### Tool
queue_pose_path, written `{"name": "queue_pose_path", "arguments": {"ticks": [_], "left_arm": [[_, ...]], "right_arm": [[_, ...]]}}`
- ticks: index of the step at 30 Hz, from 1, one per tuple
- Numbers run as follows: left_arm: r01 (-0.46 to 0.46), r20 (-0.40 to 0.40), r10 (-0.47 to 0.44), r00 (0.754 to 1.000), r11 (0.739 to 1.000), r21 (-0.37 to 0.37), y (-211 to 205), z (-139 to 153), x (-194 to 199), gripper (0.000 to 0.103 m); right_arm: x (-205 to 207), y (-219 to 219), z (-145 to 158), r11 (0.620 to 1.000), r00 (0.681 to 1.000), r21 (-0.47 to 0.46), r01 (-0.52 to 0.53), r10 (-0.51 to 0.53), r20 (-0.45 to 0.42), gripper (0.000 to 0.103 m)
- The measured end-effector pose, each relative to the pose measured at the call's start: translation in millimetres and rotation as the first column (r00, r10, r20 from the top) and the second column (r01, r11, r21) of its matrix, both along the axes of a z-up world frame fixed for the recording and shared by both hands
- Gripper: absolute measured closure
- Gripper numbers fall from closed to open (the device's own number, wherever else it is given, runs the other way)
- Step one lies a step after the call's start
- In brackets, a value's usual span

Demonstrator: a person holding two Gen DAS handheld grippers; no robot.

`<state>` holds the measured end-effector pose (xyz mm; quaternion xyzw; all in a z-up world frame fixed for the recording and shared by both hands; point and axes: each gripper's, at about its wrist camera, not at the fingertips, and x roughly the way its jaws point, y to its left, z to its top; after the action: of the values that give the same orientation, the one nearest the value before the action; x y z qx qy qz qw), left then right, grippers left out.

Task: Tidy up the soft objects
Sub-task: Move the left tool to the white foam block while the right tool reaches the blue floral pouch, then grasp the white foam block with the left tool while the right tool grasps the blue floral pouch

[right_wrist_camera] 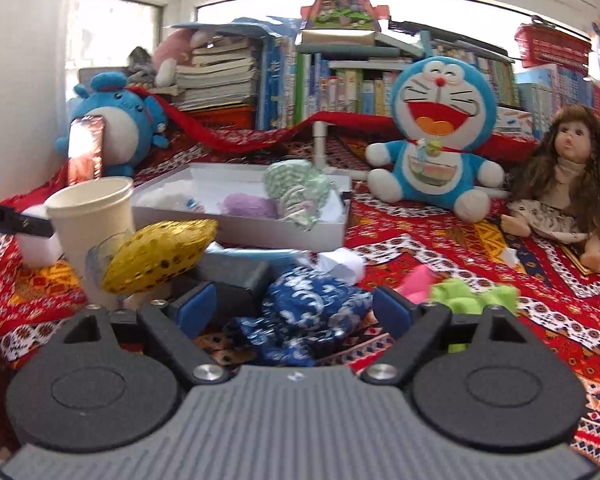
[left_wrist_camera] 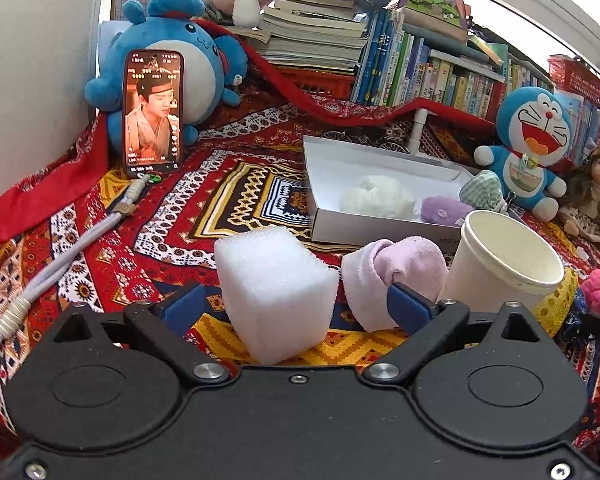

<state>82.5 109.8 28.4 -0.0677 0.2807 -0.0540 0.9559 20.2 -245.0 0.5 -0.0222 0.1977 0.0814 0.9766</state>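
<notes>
My left gripper [left_wrist_camera: 296, 300] is open, its blue fingers on either side of a white foam cube [left_wrist_camera: 274, 290] on the patterned cloth. A pink sock [left_wrist_camera: 394, 276] lies just right of the cube, against the right finger. My right gripper [right_wrist_camera: 294, 306] is open around a blue patterned cloth pouch [right_wrist_camera: 308, 312]. A shallow white box [left_wrist_camera: 380, 230] holds a white fluffy ball [left_wrist_camera: 378, 196], a purple soft ball [left_wrist_camera: 444, 210] and a green-white striped pouch [right_wrist_camera: 300, 192]. A gold sequin pouch [right_wrist_camera: 160, 254] and pink and green soft pieces [right_wrist_camera: 460, 296] lie near the right gripper.
A white paper cup [left_wrist_camera: 504, 264] stands right of the sock. A phone [left_wrist_camera: 153, 112] leans on a blue plush [left_wrist_camera: 172, 52]. A Doraemon plush [right_wrist_camera: 436, 136], a doll [right_wrist_camera: 564, 184] and rows of books [left_wrist_camera: 420, 68] stand at the back. A cord [left_wrist_camera: 60, 264] lies left.
</notes>
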Motion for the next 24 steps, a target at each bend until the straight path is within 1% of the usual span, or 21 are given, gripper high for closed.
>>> {"name": "queue_pose_path", "arguments": {"ticks": [3,7,10,12,15,21,24], "left_arm": [[0.005,-0.009,-0.005,1.000,1.000,-0.017,0.7,-1.9,1.6,0.011],[0.004,-0.012,-0.004,1.000,1.000,-0.018,0.9,-3.8,2.9,0.012],[-0.001,-0.016,0.001,1.000,1.000,-0.019,1.2,-5.0,3.7,0.016],[-0.006,-0.019,0.005,1.000,1.000,-0.024,1.7,-5.5,4.7,0.020],[-0.012,-0.020,0.012,1.000,0.999,-0.033,3.2,-6.0,5.3,0.021],[-0.024,-0.024,0.023,0.999,0.999,-0.031,2.8,-7.7,6.7,0.022],[-0.024,-0.021,0.024,1.000,1.000,-0.016,-0.4,-8.2,7.1,0.021]], "right_arm": [[2.3,5.9,-5.9,1.000,1.000,-0.025,-0.004,0.003,-0.023,0.016],[7.1,4.2,-11.0,0.999,0.998,-0.022,0.025,-0.026,-0.051,0.019],[9.4,2.8,-12.1,0.999,0.998,-0.028,0.036,-0.038,-0.058,0.019],[9.9,2.6,-11.6,0.998,0.997,-0.048,0.042,-0.045,-0.061,0.019],[8.4,-1.1,-10.1,0.995,0.996,-0.077,0.060,-0.064,-0.056,0.019],[7.5,-15.3,-7.5,0.993,0.993,-0.061,0.105,-0.108,-0.055,0.019],[10.3,-16.2,-7.0,0.993,0.992,-0.048,0.110,-0.113,-0.061,0.024]]}}
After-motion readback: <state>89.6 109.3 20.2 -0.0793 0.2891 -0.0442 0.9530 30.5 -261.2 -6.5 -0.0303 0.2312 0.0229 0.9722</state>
